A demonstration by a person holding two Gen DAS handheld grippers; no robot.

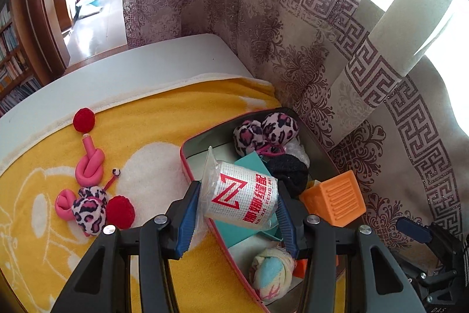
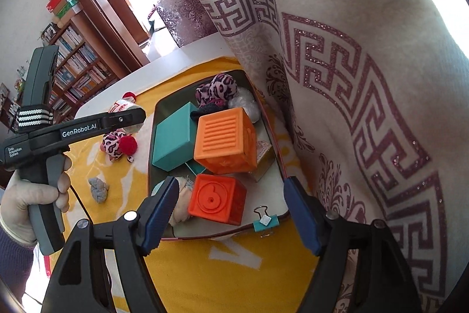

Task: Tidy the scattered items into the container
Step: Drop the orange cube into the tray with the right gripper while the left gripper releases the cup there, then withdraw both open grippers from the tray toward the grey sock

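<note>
My left gripper (image 1: 237, 213) is clamped on a white roll (image 1: 244, 197) in clear wrap with red lettering, its blue pads (image 1: 187, 213) pressing both sides, and it hangs over the near left rim of the tray (image 1: 187, 163), partly above the inside. My right gripper (image 2: 231, 213) stands wide apart with nothing between its pads; it hovers over the near end of the same tray (image 2: 158, 119), above the red-orange block (image 2: 218, 200) marked with a numeral.

Inside the tray I see a teal box (image 2: 176, 137), a bigger orange ribbed block (image 2: 224, 141) leaning over the red-orange one, a leopard-print fabric ball pair (image 2: 217, 90) at the far end, a dark knitted piece (image 2: 209, 109), a clear crumpled bag (image 2: 246, 104) and a pale cloth bundle (image 1: 271, 275) at the near corner. A teal binder clip (image 2: 265, 220) sits at the near rim.

Out on the yellow towel (image 1: 164, 119), left of the tray, lie a pink knotted foam tube (image 1: 89, 166), 2 red pompoms (image 1: 84, 119), another leopard-print piece (image 1: 89, 207) touching the nearer pompom, and a small grey cloth knot (image 2: 99, 189). My gloved left hand (image 2: 35, 195) grips the left tool's handle. A patterned curtain (image 1: 307, 49) hangs right beside the tray.
</note>
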